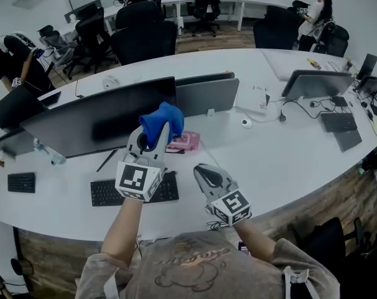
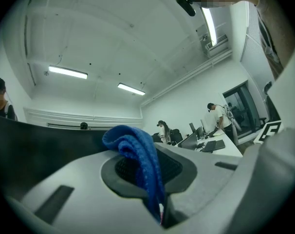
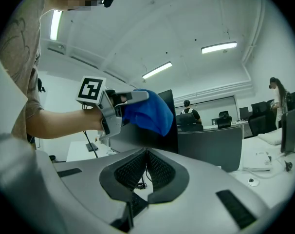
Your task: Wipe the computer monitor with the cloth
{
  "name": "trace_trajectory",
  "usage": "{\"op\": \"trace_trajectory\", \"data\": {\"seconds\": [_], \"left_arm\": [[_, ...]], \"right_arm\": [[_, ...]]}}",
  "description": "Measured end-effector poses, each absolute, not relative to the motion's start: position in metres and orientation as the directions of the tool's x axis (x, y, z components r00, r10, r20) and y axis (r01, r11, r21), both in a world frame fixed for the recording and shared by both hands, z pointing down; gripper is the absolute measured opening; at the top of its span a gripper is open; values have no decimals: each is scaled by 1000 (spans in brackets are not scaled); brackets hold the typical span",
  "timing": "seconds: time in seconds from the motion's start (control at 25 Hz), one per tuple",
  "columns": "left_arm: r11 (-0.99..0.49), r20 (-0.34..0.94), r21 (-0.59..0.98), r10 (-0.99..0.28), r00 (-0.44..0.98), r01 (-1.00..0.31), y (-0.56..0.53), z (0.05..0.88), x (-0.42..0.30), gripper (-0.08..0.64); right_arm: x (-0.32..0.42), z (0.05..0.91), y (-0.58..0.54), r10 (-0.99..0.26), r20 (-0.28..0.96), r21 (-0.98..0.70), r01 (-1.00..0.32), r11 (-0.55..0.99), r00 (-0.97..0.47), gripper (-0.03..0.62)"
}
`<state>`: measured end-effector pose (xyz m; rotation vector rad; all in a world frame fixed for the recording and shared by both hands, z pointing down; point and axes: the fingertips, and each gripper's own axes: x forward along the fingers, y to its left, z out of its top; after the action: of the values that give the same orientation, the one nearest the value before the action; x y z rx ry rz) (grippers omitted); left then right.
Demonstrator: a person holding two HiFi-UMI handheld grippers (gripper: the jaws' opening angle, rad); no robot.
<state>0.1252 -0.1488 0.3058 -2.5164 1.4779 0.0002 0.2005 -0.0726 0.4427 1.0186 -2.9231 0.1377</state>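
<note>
A wide black monitor [image 1: 95, 122] stands on the white desk [image 1: 282, 161], its dark screen facing me. My left gripper [image 1: 152, 136] is shut on a blue cloth [image 1: 161, 122], held up in front of the monitor's right end; I cannot tell whether the cloth touches the screen. In the left gripper view the blue cloth [image 2: 138, 160] hangs out between the closed jaws. My right gripper [image 1: 204, 174] is shut with nothing in it, lower and to the right, above the desk. The right gripper view shows the left gripper [image 3: 130, 99], the cloth [image 3: 147, 112] and the monitor's edge [image 3: 167, 126].
A black keyboard [image 1: 107, 193] lies below the monitor and a pink packet [image 1: 183, 142] behind the left gripper. Grey dividers [image 1: 207, 95], a second monitor [image 1: 316, 83], another keyboard [image 1: 339, 122] and cables lie to the right. People and office chairs are in the background.
</note>
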Motion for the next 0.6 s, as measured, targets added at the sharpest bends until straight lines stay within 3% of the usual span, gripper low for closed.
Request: {"op": "trace_trajectory", "data": {"seconds": [0.6], "left_arm": [[-342,24,-132,-940,342,-931,-55,376,-4,48]], "right_arm": [[100,437,-48,-497,79,-49,-501,864,-864,21]]}}
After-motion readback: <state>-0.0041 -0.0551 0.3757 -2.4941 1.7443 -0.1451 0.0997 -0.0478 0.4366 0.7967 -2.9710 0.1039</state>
